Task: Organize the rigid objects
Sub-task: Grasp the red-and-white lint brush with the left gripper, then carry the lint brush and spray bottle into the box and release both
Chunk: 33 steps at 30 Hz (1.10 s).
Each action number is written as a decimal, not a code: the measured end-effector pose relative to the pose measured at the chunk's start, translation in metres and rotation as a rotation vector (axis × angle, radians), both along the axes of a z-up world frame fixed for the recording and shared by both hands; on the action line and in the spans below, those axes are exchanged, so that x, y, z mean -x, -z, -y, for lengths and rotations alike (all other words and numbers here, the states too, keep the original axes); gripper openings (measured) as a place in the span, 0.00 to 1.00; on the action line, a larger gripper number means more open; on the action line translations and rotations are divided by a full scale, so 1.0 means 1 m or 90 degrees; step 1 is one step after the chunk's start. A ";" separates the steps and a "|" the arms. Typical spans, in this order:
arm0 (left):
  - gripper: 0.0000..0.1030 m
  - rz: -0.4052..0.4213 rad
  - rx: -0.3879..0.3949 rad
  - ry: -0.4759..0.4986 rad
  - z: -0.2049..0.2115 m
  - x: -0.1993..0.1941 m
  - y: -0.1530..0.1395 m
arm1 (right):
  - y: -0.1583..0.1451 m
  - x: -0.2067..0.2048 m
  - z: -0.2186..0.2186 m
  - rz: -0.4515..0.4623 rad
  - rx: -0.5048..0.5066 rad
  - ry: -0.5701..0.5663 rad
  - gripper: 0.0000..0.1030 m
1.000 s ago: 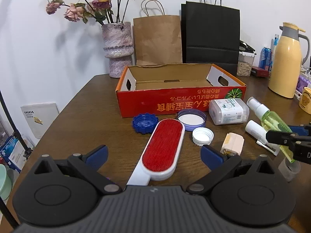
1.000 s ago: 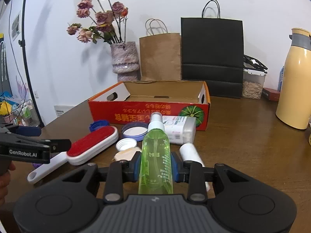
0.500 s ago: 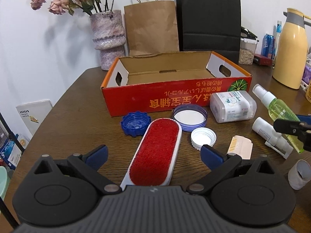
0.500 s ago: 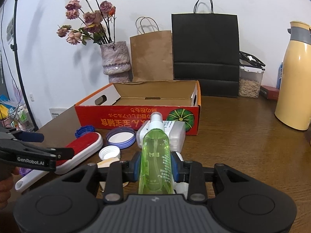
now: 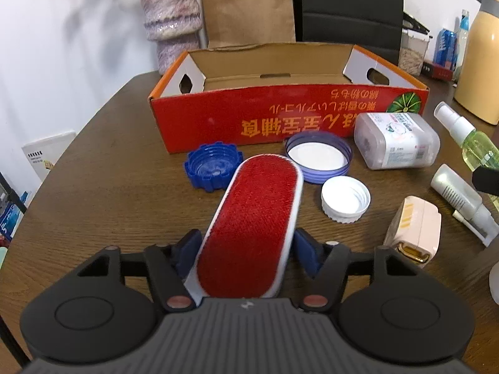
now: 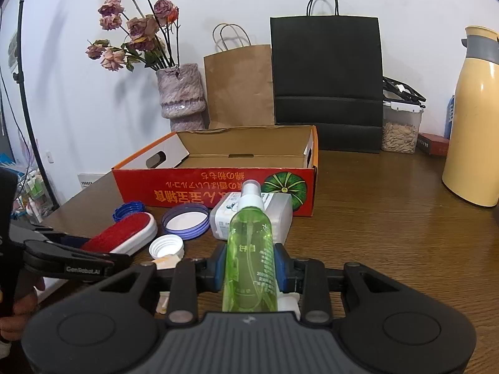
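Red cardboard box [image 5: 274,115] sits empty; nothing sorted yet. My left tongs [image 5: 248,246] have just been closing round the lint brush [image 5: 252,221] on the table [image 5: 103,187]; right tongs [image 6: 249,266] grip green spray bottle [image 6: 250,249]. Caps, tubs etc. left.

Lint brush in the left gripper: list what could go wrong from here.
1. The left gripper has just been closing on the lint brush at its wide head, while the handle is hidden under the gripper; it may tilt when lifted.
2. The blue cap and white cap lie close beside it and could get knocked.
3. The right gripper holds the green spray bottle nearby; both heading for the red box might collide.
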<state>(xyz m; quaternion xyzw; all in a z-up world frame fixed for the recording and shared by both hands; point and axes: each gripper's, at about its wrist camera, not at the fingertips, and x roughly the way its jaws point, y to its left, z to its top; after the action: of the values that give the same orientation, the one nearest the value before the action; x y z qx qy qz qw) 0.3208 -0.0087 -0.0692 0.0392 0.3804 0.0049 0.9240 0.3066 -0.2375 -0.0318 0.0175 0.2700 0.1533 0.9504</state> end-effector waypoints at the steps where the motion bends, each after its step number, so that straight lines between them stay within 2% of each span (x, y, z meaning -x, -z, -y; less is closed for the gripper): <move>1: 0.60 0.000 0.000 0.000 0.000 0.000 -0.001 | 0.000 0.000 0.000 0.000 0.000 0.000 0.29; 12: 0.57 0.007 0.006 -0.005 0.002 0.007 -0.008 | -0.003 0.002 0.002 0.007 -0.006 -0.001 0.29; 24: 0.57 0.064 0.001 -0.001 0.006 0.021 -0.042 | -0.014 0.005 -0.002 0.030 -0.012 -0.007 0.29; 33: 0.57 0.107 -0.014 0.002 0.011 0.015 -0.070 | -0.032 -0.006 -0.006 0.057 -0.009 -0.009 0.29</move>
<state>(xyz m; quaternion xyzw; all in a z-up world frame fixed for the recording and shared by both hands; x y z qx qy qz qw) 0.3058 -0.0200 0.0007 0.0495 0.3016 0.0107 0.9521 0.3121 -0.2313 0.0006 0.0150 0.2260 0.1625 0.9604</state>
